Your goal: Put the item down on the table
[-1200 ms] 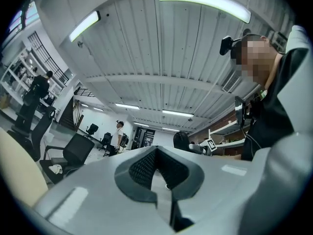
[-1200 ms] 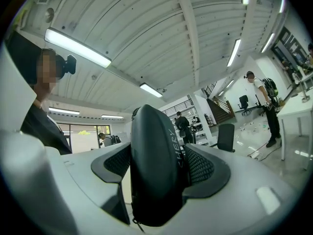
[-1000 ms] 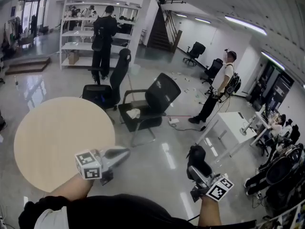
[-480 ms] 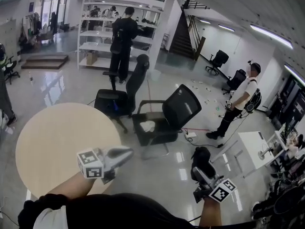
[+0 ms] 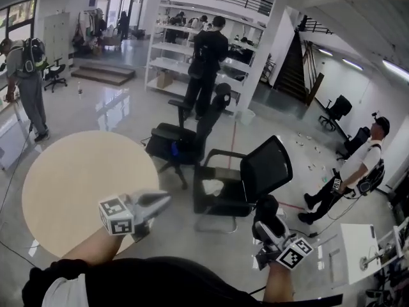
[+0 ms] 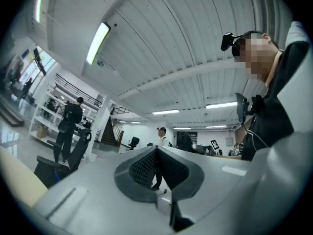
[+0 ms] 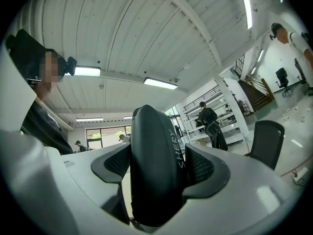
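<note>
Overhead, from the head view: round beige counter [image 5: 64, 184] sits at lower left on a glossy floor [image 5: 115, 107].

Left tool [image 5: 160, 201] hovers at the counter's near right edge, marker cube toward the person. In the left gripper view the left tool [image 6: 156, 155] has its jaws closed, ribbed pads meeting along one line.

Right tool [image 5: 265, 221] is held out over the floor, well apart from the counter's right edge. It grips a black item [image 5: 266, 208]. In the right gripper view the black item [image 7: 156, 170] is a smooth, rounded, dark shell standing upright between the jaws, white lettering "SHERY" down its right flank. Both ribbed pads press its sides; the right tool [image 7: 159, 165] is clamped on it. What kind of object it is cannot be told. It hangs above the floor, not on the counter.

Surroundings: black mesh-back office chair [image 5: 255, 171] between the two tools and farther out, a white crumpled thing [image 5: 213, 187] on its seat. Second black chair [image 5: 185, 139] just beyond the counter's far right edge. Person in black [image 5: 206, 62] stands at white shelving [image 5: 169, 50]. Person in a white shirt [image 5: 361, 168] at right; another with a backpack [image 5: 25, 75] at far left. White desk [image 5: 354, 254] in the lower right corner.
</note>
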Demonstrator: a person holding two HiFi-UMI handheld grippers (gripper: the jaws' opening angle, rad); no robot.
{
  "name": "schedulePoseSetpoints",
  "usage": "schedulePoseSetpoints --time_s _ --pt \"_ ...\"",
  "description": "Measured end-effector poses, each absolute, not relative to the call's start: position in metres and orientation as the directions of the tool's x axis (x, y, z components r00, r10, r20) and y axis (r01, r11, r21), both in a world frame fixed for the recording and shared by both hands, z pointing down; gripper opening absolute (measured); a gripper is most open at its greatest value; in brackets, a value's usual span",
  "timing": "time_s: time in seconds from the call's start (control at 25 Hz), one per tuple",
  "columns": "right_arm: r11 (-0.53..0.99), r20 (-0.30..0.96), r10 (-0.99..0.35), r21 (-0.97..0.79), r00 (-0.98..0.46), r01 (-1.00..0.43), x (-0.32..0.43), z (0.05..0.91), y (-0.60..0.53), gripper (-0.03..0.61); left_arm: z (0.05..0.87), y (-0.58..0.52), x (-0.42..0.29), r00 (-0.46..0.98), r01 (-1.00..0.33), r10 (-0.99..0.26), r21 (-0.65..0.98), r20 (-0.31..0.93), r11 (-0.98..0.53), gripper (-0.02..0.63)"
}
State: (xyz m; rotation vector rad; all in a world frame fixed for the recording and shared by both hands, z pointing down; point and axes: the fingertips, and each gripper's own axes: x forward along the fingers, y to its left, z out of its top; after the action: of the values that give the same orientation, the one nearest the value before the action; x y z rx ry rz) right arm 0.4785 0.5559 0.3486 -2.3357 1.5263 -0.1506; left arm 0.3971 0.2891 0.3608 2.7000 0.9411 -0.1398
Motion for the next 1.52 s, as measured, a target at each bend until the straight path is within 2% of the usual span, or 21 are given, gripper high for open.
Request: schedulePoseSetpoints --time_s 0.28,0.4,0.8,1.16,1.52 --pt "-0.243 -0.1 -0.953 -0.315 0.287 -0.917 0.564 0.332 0.593 0.357 0.342 0.324 0.451 0.864 0.502 0.454 0.298 -0.216 -0.812 -0.003" --pt "-0.202 -0.106 -0.963 -0.327 0.248 -0.923 0.597 0.339 0.599 0.357 0.35 0.336 0.47 0.888 0.459 0.419 0.301 -0.189 -0.836 -0.003" --pt "-0.055 -0.085 -0.993 -0.319 0.087 -0.946 0.648 0.347 0.522 0.357 0.347 0.27 0.462 0.965 0.247 0.21 0.271 -0.157 -0.93 -0.003" --pt "0.083 0.007 -0.996 -0.233 -0.087 -0.969 0.634 0.348 0.314 0.356 0.358 0.1 0.398 0.979 0.052 0.008 0.216 -0.202 -0.975 -0.003" --pt "0.201 0.101 -0.97 -0.189 -0.223 -0.961 0.548 0.358 -0.029 0.356 0.384 -0.163 0.234 0.962 -0.195 -0.232 0.229 -0.145 -0.954 -0.003"
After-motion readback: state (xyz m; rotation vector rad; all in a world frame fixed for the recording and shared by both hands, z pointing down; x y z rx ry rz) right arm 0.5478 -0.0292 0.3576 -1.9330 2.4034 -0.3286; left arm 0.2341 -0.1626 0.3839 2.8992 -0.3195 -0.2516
